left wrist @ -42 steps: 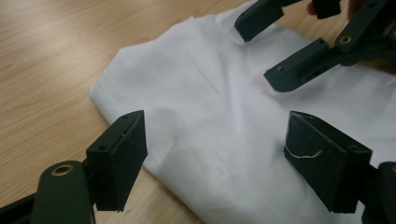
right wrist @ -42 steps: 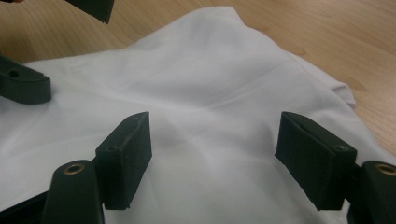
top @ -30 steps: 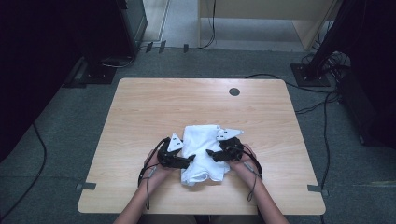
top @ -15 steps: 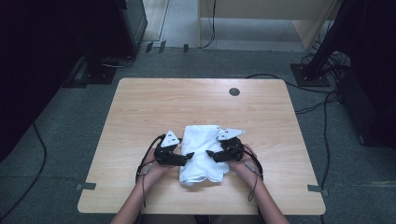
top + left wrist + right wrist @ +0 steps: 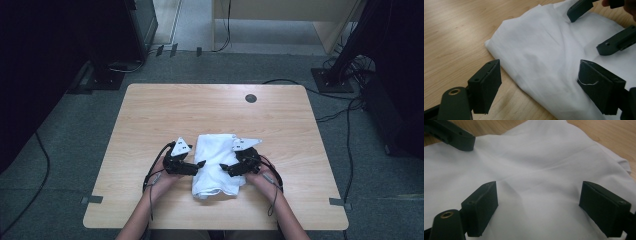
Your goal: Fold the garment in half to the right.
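Two grippers flank a folded white cloth (image 5: 218,165) at the near middle of the wooden table (image 5: 150,115), and both are wide apart right now. Nearest the person, the hands come in from the bottom edge. The left gripper (image 5: 198,165) sits at the cloth's left edge, jaws spread, one over bare wood and one over the fabric, nothing pinched between them. The right gripper (image 5: 223,167) hovers over the cloth's right half; its jaws have just been opening, and the gripper view shows only smooth fabric lying beneath the gap, no fold caught.

So the cloth is released, a compact bundle with a soft crease across the top. Risk from here, as I judge it: with nothing pinning the layers, a careless jaw dragging sideways could pull the top ply and undo the fold, or a closing pad could bite only one layer and lift it apart. Farther off, the dark cable port (image 5: 251,98) near the far edge is well apart from the action.
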Tool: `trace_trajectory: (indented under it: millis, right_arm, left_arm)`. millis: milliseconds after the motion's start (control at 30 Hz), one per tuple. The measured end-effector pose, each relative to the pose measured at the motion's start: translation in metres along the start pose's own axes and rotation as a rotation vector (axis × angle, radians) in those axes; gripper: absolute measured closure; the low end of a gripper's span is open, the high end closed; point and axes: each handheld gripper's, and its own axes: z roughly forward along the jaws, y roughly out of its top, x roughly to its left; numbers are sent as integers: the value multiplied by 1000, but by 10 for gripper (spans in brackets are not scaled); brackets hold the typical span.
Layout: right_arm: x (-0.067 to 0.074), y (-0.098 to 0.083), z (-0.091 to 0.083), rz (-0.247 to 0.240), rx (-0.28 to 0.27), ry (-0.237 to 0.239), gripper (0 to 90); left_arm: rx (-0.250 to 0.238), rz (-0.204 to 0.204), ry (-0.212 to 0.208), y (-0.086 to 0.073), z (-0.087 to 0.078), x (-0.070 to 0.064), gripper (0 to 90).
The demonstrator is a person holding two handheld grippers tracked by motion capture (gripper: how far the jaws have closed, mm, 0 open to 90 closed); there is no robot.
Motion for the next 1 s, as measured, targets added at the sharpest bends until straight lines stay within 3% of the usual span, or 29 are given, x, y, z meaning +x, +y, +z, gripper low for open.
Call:
trace_trajectory:
  millis: [333,400,1000]
  right_arm:
    - [-2,-3,-5,-12,-10,-3,147]
    - [-2,-2,-5,-17,-8,-8,147]
    - [-6,-3,-11,-33,-3,-29,138]
  left_arm:
    - [12,9,-4,1,-4,3,193]
    - [12,4,18,1,-6,4,193]
    - [22,8,30,-3,-10,12,193]
